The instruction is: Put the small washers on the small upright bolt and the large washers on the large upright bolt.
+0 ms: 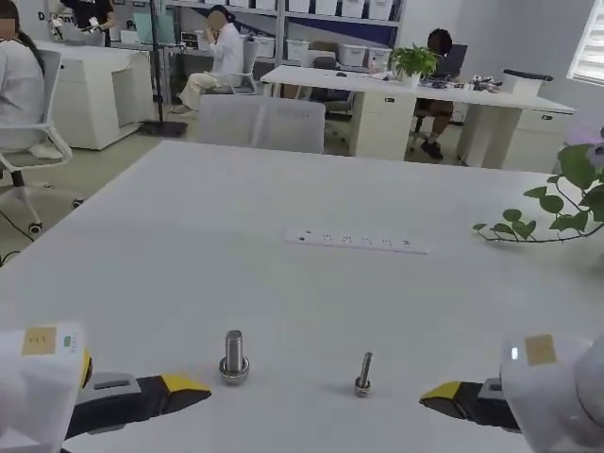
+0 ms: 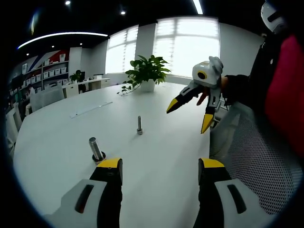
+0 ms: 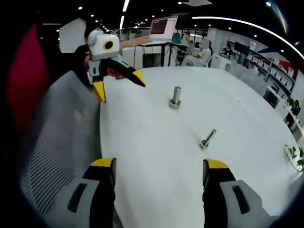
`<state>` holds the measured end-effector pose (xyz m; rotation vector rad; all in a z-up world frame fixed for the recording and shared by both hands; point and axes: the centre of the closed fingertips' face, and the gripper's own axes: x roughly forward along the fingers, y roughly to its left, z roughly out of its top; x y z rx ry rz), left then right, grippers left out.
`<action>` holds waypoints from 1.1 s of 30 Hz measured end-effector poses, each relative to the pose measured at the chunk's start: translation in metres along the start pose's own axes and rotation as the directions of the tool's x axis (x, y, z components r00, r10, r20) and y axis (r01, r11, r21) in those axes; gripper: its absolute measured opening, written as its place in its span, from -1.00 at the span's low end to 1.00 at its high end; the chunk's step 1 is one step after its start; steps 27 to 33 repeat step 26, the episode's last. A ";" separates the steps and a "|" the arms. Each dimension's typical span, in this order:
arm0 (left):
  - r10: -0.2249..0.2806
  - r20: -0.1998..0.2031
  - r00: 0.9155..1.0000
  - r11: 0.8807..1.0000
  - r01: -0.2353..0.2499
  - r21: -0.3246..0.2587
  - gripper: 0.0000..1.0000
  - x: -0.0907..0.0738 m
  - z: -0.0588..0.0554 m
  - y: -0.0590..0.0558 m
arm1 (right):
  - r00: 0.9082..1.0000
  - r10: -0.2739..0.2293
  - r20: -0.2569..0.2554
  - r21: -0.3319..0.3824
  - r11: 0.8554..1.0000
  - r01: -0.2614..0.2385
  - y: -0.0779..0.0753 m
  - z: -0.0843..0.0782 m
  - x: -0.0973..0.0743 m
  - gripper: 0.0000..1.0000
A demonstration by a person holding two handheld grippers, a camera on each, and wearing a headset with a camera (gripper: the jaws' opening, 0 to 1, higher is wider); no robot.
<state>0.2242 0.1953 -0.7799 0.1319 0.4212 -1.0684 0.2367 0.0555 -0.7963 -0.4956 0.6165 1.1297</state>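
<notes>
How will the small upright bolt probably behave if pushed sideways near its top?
The small upright bolt is thin and tall on a narrow base, so it would probably tip, not slide. It looks metallic, so likely stiff and heavy for its size. Fallen, it may roll on the smooth table.

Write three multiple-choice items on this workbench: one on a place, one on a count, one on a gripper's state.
1. In the head view, the large bolt stands where relative to the small bolt? A left; B right; C on top.
2. Upright bolts on the white table: A one; B two; C four.
3. The left gripper is: A shut on a bolt; B open, empty; C shut, empty.
A: it stands left, apart. B: two stand there. B: its yellow-tipped jaws stand apart with nothing between.
</notes>
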 end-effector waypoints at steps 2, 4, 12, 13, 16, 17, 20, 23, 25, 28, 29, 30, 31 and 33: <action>0.000 -0.004 1.000 1.000 0.000 -0.006 0.28 -0.001 -0.003 0.000 | 0.999 -0.010 0.037 0.006 1.000 0.010 0.000 0.006 -0.001 0.52; 0.000 -0.010 1.000 1.000 0.000 -0.016 0.28 -0.001 -0.007 0.000 | 0.997 -0.002 0.077 0.036 0.999 -0.001 0.004 0.011 -0.002 0.54; 0.000 -0.037 0.999 0.999 -0.002 -0.046 0.29 -0.002 -0.024 -0.001 | 0.998 0.004 0.070 0.071 0.997 -0.009 0.009 -0.004 0.005 0.57; 0.000 -0.038 0.999 0.999 -0.002 -0.050 0.29 -0.002 -0.025 -0.001 | 0.997 0.003 0.072 0.074 0.997 -0.008 0.009 -0.004 0.005 0.57; 0.004 -0.043 0.999 0.999 -0.006 -0.054 0.30 -0.002 -0.027 0.001 | 0.997 -0.005 0.078 0.078 0.997 -0.001 0.008 -0.004 0.005 0.57; 0.008 -0.045 0.999 0.998 -0.010 -0.057 0.31 -0.002 -0.028 0.002 | 0.997 -0.007 0.082 0.084 0.996 0.000 0.007 -0.004 0.005 0.58; 0.016 -0.042 0.999 0.998 -0.019 -0.065 0.32 -0.002 -0.029 0.004 | 0.996 -0.018 0.091 0.086 0.996 0.010 0.005 -0.003 0.004 0.58; 0.021 -0.037 0.999 0.997 -0.024 -0.069 0.33 -0.002 -0.028 0.004 | 0.995 -0.020 0.094 0.092 0.996 0.011 0.005 -0.003 0.004 0.58; 0.023 -0.038 0.999 0.997 -0.025 -0.074 0.32 -0.003 -0.028 0.004 | 0.996 -0.016 0.090 0.095 0.995 0.008 0.006 -0.003 0.005 0.58; 0.025 -0.040 0.999 0.997 -0.028 -0.075 0.33 -0.003 -0.029 0.005 | 0.996 -0.016 0.089 0.095 0.995 0.007 0.006 -0.004 0.005 0.58; 0.025 -0.040 0.999 0.997 -0.028 -0.075 0.33 -0.003 -0.029 0.005 | 0.996 -0.016 0.089 0.095 0.995 0.007 0.006 -0.004 0.005 0.58; 0.025 -0.040 0.999 0.997 -0.028 -0.075 0.33 -0.003 -0.029 0.005 | 0.996 -0.016 0.089 0.095 0.995 0.007 0.006 -0.004 0.005 0.58; 0.025 -0.040 0.999 0.997 -0.028 -0.075 0.33 -0.003 -0.029 0.005 | 0.996 -0.016 0.089 0.095 0.995 0.007 0.006 -0.004 0.005 0.58; 0.025 -0.040 0.999 0.997 -0.028 -0.075 0.33 -0.003 -0.029 0.005 | 0.996 -0.016 0.089 0.095 0.995 0.007 0.006 -0.004 0.005 0.58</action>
